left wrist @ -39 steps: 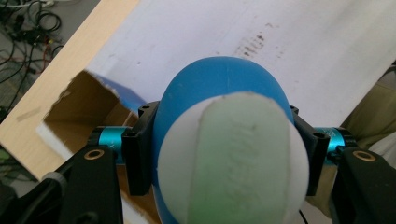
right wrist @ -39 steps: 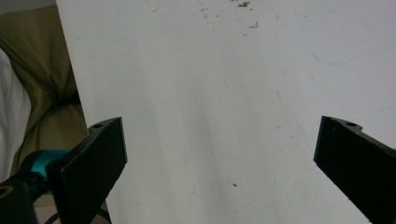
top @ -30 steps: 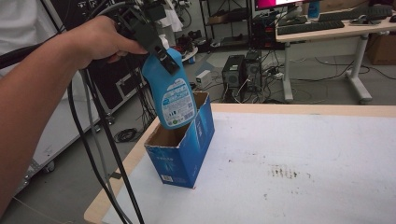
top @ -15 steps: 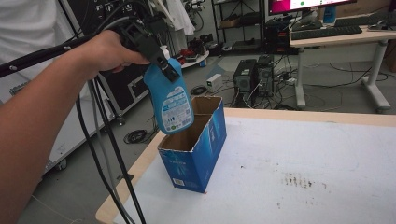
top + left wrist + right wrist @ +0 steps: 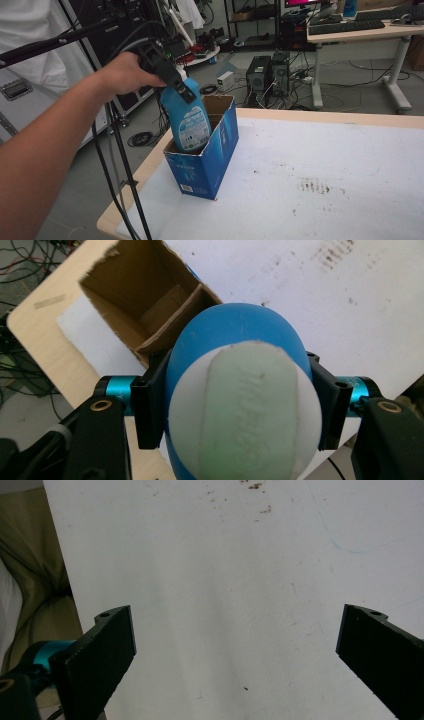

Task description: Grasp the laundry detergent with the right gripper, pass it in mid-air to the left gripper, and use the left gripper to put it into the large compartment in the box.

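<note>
We note the left gripper (image 5: 176, 82) clamped on the bottle (image 5: 190, 120), its base inside the box (image 5: 212, 160); right gripper (image 5: 235, 650) spread wide over the table (image 5: 225, 570)

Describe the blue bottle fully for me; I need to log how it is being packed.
The blue bottle looks like glossy plastic, with a printed label on its front and a pale, whitish-green cap. The left gripper clamps it near the top, one black jaw on each side. It hangs nearly upright, slightly tilted, its base already inside the open blue cardboard box at the table's corner.
</note>
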Available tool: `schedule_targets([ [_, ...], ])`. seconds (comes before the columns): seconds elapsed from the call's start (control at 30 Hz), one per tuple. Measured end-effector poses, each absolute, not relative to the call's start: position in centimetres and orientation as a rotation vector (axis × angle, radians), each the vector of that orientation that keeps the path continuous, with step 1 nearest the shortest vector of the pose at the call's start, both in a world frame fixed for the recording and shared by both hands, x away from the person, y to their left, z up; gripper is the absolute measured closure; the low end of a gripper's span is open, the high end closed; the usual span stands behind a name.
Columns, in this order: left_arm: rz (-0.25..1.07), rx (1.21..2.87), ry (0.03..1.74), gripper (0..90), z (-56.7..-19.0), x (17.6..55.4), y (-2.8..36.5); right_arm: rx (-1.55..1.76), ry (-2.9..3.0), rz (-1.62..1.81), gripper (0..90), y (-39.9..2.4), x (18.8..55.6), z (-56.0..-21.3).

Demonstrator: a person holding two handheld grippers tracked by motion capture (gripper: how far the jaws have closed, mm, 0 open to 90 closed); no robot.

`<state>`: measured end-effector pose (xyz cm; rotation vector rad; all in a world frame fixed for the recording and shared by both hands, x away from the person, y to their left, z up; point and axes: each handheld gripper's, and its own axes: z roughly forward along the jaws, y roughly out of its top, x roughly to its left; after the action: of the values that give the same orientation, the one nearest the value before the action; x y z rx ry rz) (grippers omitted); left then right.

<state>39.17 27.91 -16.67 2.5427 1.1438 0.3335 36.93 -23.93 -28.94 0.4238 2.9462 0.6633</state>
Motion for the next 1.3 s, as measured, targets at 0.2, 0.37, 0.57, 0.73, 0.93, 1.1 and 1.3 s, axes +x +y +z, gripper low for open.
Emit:
schedule_targets([
  [0.2,0.317,2.58,1.101,37.8,-20.3,39.8,27.8,0.429,2.947,0.661,1.6,-24.1,36.9,-29.0],
  [0.37,0.302,2.606,1.091,37.8,-22.7,40.4,27.6,0.447,2.947,0.647,1.6,-24.2,37.0,-29.3],
  [0.57,0.287,2.626,1.078,37.8,-25.4,40.8,27.6,0.457,2.953,0.635,1.6,-24.2,37.0,-29.7],
  [0.73,0.274,2.644,1.071,37.8,-27.1,41.0,27.4,0.469,2.955,0.617,1.6,-24.1,37.0,-30.1],
  [0.93,0.251,2.654,1.075,37.8,-28.0,41.1,27.6,0.47,2.958,0.61,1.6,-24.0,37.1,-30.2],
  [1.1,0.247,2.647,1.088,37.7,-28.1,41.3,27.8,0.469,2.962,0.607,1.6,-23.7,37.1,-30.4],
  [1.3,0.243,2.636,1.11,37.6,-28.1,41.5,27.9,0.468,2.961,0.611,1.6,-23.7,37.0,-30.4],
])
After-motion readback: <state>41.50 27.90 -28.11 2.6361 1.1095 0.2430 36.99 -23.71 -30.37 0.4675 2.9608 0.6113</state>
